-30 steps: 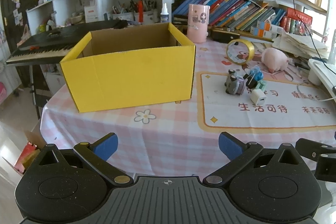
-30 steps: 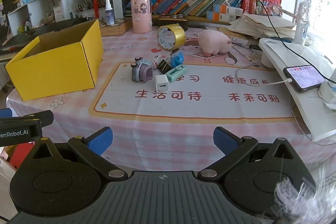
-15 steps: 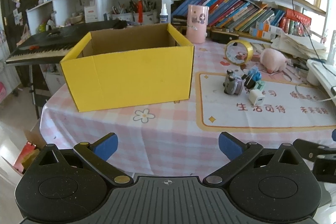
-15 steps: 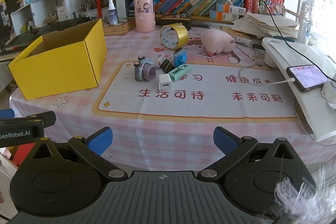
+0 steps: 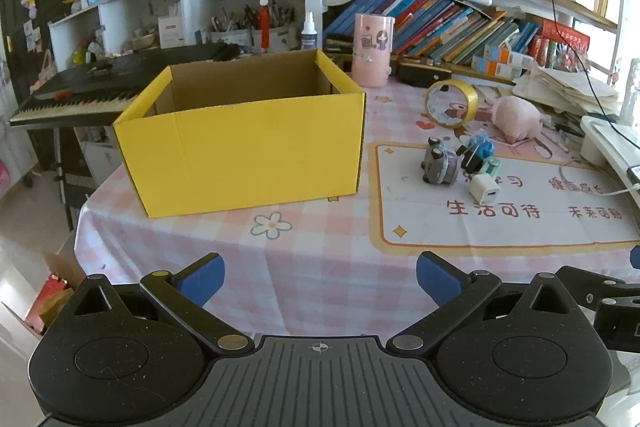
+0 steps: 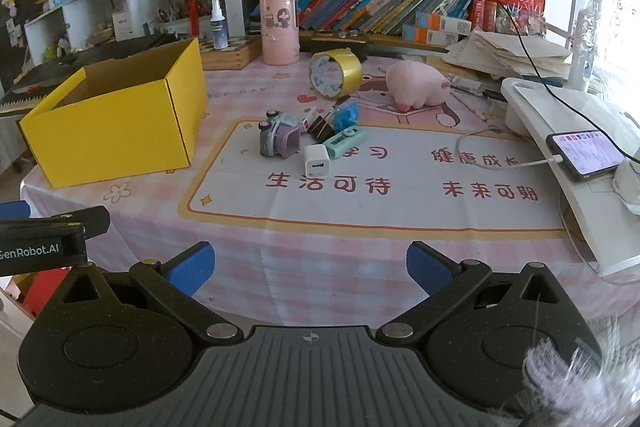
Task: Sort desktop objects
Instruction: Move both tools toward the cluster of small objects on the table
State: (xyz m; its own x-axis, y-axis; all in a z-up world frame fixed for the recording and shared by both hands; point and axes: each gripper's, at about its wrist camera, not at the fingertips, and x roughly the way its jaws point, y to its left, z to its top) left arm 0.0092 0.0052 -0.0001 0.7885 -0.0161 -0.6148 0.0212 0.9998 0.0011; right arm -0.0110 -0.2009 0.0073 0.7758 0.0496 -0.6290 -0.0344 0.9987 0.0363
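Note:
An open yellow cardboard box (image 5: 244,151) stands on the left of the table; it also shows in the right wrist view (image 6: 116,131). A cluster of small items lies on the mat: a purple toy camera (image 6: 278,139), a white charger cube (image 6: 316,159), a mint green stapler (image 6: 345,142), a black binder clip (image 6: 320,129) and a blue item (image 6: 346,115). A yellow tape roll (image 6: 336,75) and a pink plush pig (image 6: 418,90) lie behind them. My left gripper (image 5: 320,281) and right gripper (image 6: 310,269) are both open and empty, held at the near table edge.
A pink cup (image 6: 279,30) stands at the back. A white stand (image 6: 576,163) with a charging phone (image 6: 586,155) is at the right. Bookshelves run behind the table. A keyboard piano (image 5: 92,91) stands left of the table.
Both grippers have drawn back and slightly up from the table; the box and the items look a little farther away. Nothing on the table has moved.

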